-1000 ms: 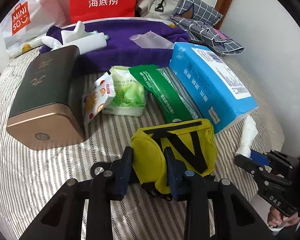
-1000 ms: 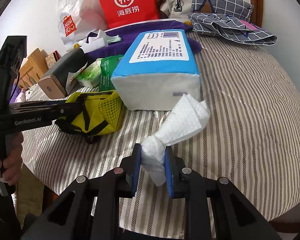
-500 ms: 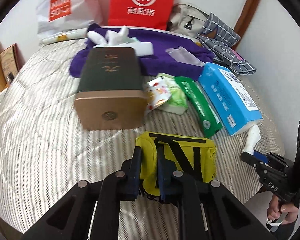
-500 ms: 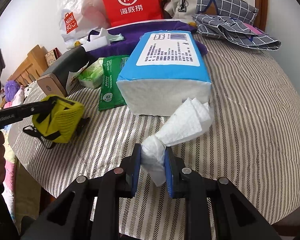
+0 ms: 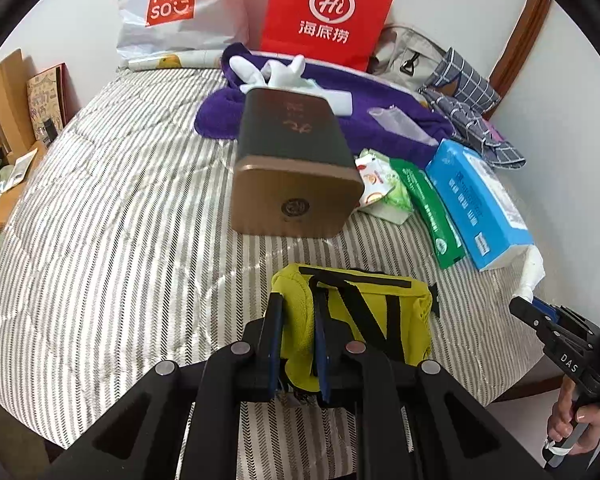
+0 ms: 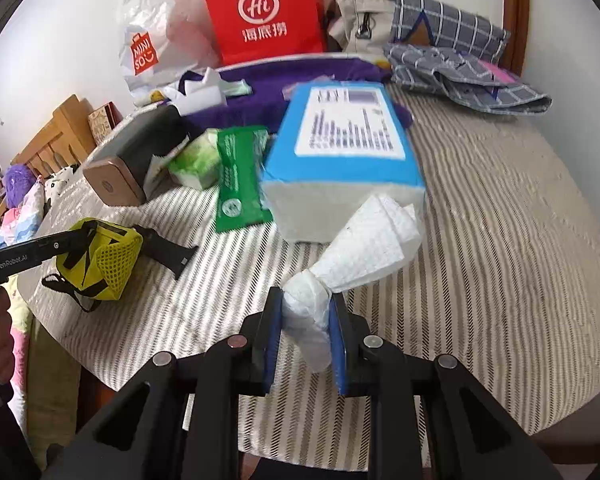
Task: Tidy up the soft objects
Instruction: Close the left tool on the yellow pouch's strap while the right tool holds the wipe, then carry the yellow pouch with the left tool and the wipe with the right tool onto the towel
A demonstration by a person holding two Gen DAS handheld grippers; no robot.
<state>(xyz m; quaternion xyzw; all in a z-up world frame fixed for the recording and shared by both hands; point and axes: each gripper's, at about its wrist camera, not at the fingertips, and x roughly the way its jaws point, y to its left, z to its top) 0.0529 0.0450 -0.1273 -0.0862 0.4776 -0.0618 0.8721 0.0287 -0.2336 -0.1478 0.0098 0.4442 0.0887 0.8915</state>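
Note:
My left gripper (image 5: 298,344) is shut on the left edge of a yellow pouch with black straps (image 5: 364,320), held just above the striped bed near its front edge. The pouch also shows in the right wrist view (image 6: 104,260), with the left gripper's fingers (image 6: 40,252) on it. My right gripper (image 6: 305,332) is shut on the twisted end of a white paper towel (image 6: 364,244), whose loose end rests against the blue tissue pack (image 6: 340,152). The right gripper also shows in the left wrist view (image 5: 540,316), to the right of the pouch.
On the striped bed (image 5: 120,220) lie a dark green and gold box (image 5: 292,172), a green wipes pack (image 5: 432,208), snack packets (image 5: 380,184), the blue tissue pack (image 5: 476,200) and a purple towel (image 5: 380,116). Red and white bags (image 5: 328,12), a checked cloth (image 5: 476,120) and a wall stand behind.
My left gripper has drawn the yellow pouch to the left, away from the blue tissue pack and towards the bed's front edge. My right gripper keeps hold of the paper towel and has barely moved.

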